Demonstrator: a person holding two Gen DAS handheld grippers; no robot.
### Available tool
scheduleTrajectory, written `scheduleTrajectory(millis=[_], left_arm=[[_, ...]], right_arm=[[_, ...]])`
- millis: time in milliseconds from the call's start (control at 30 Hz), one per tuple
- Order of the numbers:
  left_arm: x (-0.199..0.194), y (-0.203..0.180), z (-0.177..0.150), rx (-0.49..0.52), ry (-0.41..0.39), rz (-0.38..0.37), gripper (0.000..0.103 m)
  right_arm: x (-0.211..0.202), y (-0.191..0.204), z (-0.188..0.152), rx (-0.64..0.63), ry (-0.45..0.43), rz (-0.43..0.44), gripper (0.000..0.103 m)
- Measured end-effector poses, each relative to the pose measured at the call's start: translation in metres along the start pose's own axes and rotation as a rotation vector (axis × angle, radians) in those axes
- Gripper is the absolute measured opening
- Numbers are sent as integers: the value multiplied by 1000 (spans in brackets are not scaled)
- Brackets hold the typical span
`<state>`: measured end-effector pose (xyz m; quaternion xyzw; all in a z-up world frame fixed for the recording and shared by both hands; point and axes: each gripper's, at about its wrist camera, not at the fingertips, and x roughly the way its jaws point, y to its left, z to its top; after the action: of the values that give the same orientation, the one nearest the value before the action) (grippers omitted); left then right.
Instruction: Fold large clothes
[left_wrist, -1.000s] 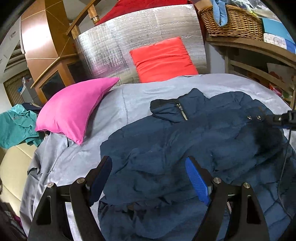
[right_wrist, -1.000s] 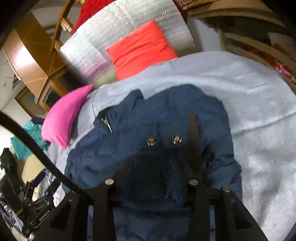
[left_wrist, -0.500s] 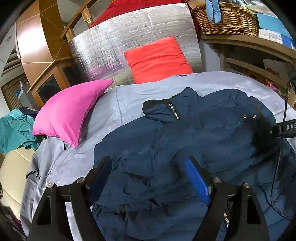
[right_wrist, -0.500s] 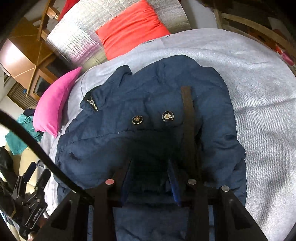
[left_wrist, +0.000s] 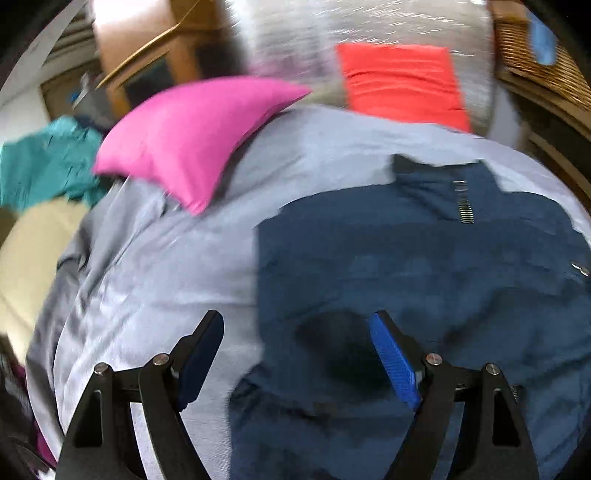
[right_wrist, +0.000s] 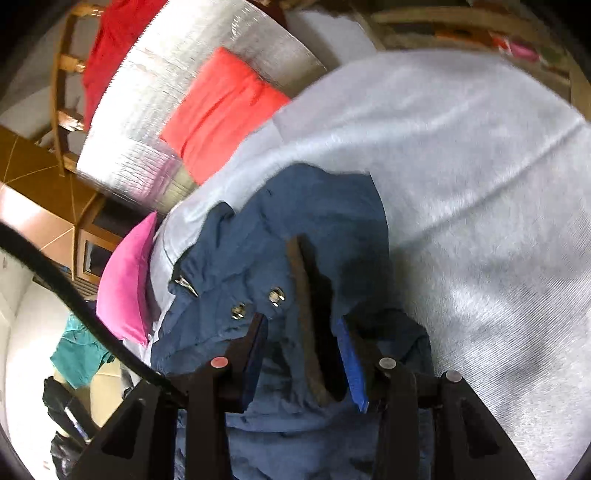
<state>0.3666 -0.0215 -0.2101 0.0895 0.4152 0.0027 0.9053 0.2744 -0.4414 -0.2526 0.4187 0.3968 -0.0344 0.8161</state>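
Jacket (left_wrist: 424, 280), navy, lies on the grey bed (left_wrist: 166, 280) near a pink pillow (left_wrist: 184, 136). Left gripper (left_wrist: 295, 354) hovers wide over its edge; right gripper (right_wrist: 303, 354) pinches a jacket fold, its jaws just opened slightly.

The left gripper (left_wrist: 297, 354) points steeply downward with its jaws spread wide and nothing between them; its blue pads (left_wrist: 393, 360) face each other across an empty gap. The right gripper (right_wrist: 303, 354) also tilts downward, rolled to one side. Its jaws stand partly apart and have just been opening a little, with a bunched fold of the jacket (right_wrist: 295, 229) between them.
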Motion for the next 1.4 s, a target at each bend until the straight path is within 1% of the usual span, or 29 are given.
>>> scheduleTrajectory(millis=[33,67,100,133,167,233,267,333,400,467,500,567,600,633,667,700,733,800,867,900,967,1033,1100,1133,1200,1233,1333,1400], left_arm=[[12,3,-2,-3,46,3,82],[25,3,-6,-3,98,-11,82],[33,3,-9,-7,132,-30,82],[40,2,-12,-12,156,-43,82],[42,1,-14,-11,164,-44,82],[36,0,-11,10,152,-35,82],[33,1,-10,13,142,-34,82],[22,9,-7,-18,108,-48,82],[15,15,-4,-54,88,-79,82],[12,16,-3,-64,76,-108,82],[11,13,-3,-55,73,-114,82],[11,1,-5,-16,76,-122,82],[13,-6,-5,13,82,-125,82],[14,-15,-5,40,87,-119,82],[15,-22,-6,64,92,-109,82],[20,-29,-8,94,103,-84,82],[25,-31,-8,106,115,-71,82],[25,-28,-7,87,120,-73,82],[22,-24,-1,67,107,-97,82],[18,-23,3,52,84,-118,82],[13,-24,10,42,57,-141,82],[13,-29,14,46,42,-165,82],[18,-40,17,60,54,-173,82],[25,-47,16,70,74,-169,82],[38,-58,17,93,117,-146,82],[41,-59,17,97,126,-140,82],[40,-51,22,78,134,-161,82],[35,-37,26,45,122,-175,82]], right_arm=[[5,-1,-1,7,20,-1,42],[13,-3,-4,18,49,-13,43],[18,-4,-5,21,64,-30,41],[21,-4,-7,20,73,-43,40],[21,-4,-5,18,73,-46,40],[16,-1,-6,19,56,-33,39],[12,2,-5,7,33,-30,39],[1,18,-8,-71,-33,-41,39],[-10,40,-15,-179,-109,-42,39],[-15,60,-24,-281,-149,-23,39],[-14,70,-30,-332,-146,-1,39],[-4,81,-42,-378,-95,25,39],[9,85,-48,-392,-47,26,39],[19,87,-52,-396,-5,25,39],[35,88,-56,-394,61,17,39],[53,88,-61,-398,127,-14,40],[60,87,-62,-403,141,-36,40],[63,90,-59,-397,142,-39,40],[56,89,-52,-362,129,9,40],[50,90,-49,-358,103,44,40],[44,99,-45,-376,46,71,40],[49,103,-41,-365,44,104,40],[61,105,-42,-350,68,101,39],[73,103,-42,-344,86,78,39],[84,99,-43,-344,110,56,39],[86,100,-43,-344,114,59,39],[74,98,-35,-314,123,91,38],[54,89,-24,-283,82,107,40]])
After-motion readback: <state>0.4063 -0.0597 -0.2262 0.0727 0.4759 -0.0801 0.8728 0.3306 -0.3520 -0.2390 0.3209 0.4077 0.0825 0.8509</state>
